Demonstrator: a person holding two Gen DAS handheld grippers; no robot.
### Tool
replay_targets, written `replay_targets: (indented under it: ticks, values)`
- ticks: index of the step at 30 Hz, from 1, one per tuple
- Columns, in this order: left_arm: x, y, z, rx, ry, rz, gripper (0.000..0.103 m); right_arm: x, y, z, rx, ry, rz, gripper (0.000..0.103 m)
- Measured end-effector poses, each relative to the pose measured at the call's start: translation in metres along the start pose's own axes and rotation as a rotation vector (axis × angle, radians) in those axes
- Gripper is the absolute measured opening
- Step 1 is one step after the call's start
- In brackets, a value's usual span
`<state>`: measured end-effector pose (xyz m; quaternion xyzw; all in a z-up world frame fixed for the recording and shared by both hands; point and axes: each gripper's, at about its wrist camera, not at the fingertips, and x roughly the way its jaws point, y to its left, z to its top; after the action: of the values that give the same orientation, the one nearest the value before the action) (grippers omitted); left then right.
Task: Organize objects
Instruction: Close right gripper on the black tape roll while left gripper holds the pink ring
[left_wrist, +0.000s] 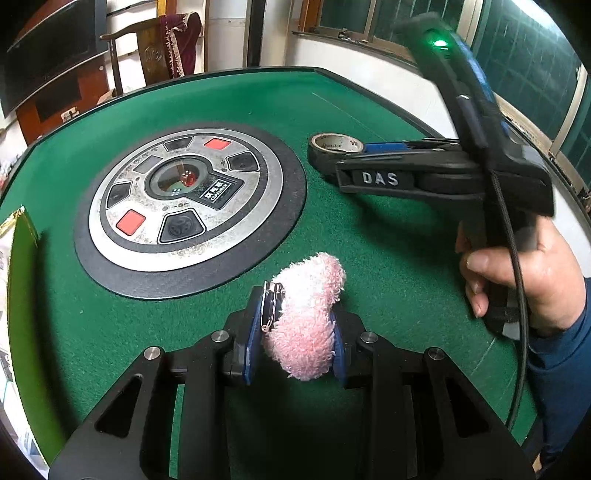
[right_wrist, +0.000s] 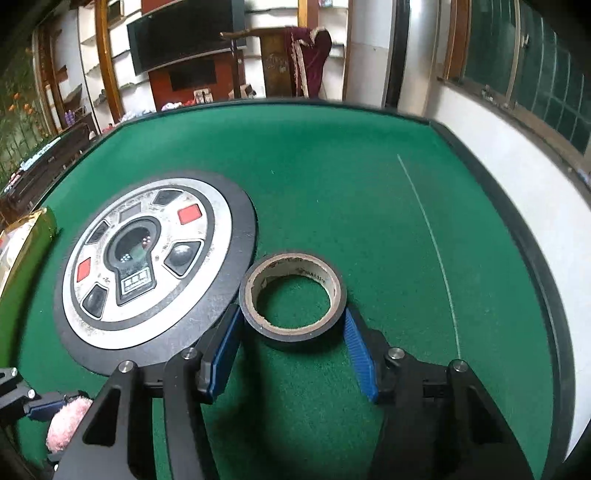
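Observation:
A pink fluffy toy with a metal key ring sits between the blue pads of my left gripper, which is shut on it just above the green felt. The toy also shows at the lower left of the right wrist view. A black tape roll with a beige core lies flat on the felt beside the round panel. My right gripper straddles it, with both blue pad tips against its sides. In the left wrist view the tape roll sits at the tips of my right gripper, held by a hand.
A round silver and black control panel with a dice window fills the middle of the green table. A green and gold packet lies at the left edge. The dark table rim curves along the right, with a white wall and windows beyond.

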<state>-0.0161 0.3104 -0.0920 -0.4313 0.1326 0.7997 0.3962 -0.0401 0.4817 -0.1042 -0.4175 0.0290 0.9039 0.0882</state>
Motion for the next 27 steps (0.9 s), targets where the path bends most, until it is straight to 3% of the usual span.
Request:
replay_targets:
  ticks: [7, 14, 20, 27]
  values:
    - [0.0, 0.003, 0.001, -0.01, 0.005, -0.012, 0.03, -0.01, 0.007, -0.007, -0.011, -0.01, 0.015, 0.055]
    - [0.0, 0.0, 0.001, -0.002, 0.006, -0.007, 0.03, -0.003, 0.005, -0.008, 0.005, 0.063, 0.052, 0.055]
    - [0.0, -0.002, 0.001, 0.005, 0.004, 0.001, 0.03, 0.001, 0.011, -0.001, -0.025, 0.041, 0.003, 0.061]
    - [-0.001, -0.001, 0.0, 0.002, 0.001, 0.002, 0.03, 0.0, 0.002, -0.004, 0.013, 0.023, 0.029, 0.059]
